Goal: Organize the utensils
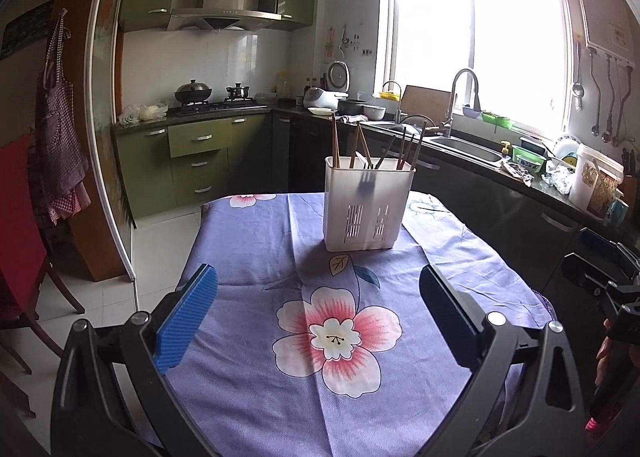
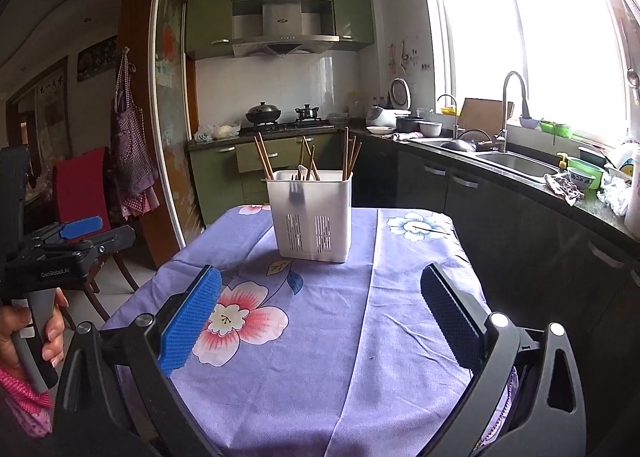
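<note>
White slotted plastic utensil holder [image 1: 368,209] stands upright at the far end of the purple floral tablecloth [image 1: 256,257], wooden chopsticks [image 1: 335,141] inside.

"GenRobot.AI" readable on the left gripper [image 2: 80,231] body. Left gripper [image 1: 318,321] and right gripper [image 2: 320,317]: jaws spread wide, nothing held. Bare cloth lies between grippers and holder; table edges drop off on both sides.

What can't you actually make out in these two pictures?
- Lower ends of the chopsticks: both views, hidden inside the white utensil holder.
- The fork: only a dim shadow through the holder's wall.
- Outside the window: washed out by glare.
- Table under the floral cloth: fully covered.
- Left gripper and right gripper: open, empty.
</note>
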Motion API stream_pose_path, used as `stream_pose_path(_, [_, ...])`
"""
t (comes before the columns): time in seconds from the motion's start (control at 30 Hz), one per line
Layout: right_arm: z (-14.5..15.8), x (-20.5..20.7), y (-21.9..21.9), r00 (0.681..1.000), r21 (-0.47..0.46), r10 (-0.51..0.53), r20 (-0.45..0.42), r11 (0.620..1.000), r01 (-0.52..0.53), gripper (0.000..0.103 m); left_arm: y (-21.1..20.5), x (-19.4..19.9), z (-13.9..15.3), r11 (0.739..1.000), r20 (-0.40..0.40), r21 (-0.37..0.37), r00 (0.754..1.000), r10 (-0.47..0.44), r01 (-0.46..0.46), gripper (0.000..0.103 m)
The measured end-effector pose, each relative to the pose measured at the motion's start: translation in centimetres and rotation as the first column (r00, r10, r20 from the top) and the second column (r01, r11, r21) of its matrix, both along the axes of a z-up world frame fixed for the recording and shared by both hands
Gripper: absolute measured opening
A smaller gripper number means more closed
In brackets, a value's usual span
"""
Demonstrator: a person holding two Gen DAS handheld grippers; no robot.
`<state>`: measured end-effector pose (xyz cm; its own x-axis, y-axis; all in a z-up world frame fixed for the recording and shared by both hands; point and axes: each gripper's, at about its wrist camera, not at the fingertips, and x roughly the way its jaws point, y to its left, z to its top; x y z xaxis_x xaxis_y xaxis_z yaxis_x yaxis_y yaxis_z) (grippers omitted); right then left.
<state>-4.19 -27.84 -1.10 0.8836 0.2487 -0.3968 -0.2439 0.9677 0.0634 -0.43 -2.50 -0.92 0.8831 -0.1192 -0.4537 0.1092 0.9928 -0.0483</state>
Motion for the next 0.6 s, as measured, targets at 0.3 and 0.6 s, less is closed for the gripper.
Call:
stream_pose_path(0.3, [-0.39,0.38,-0.05,1.000,0.007,0.006,-0.013,1.000,-0.006,0.098,0.24,-0.19,0.59,1.000,0.011,-0.016,1.000,0.018,-0.018,0.096])
stream_pose_path(0.6, [-0.55,0.78,-0.13,1.000,0.009,0.009,-0.020,1.000,-0.008,0.098,0.29,0.01,0.48,0.999,0.009,-0.018,1.000,0.029,-0.029,0.096])
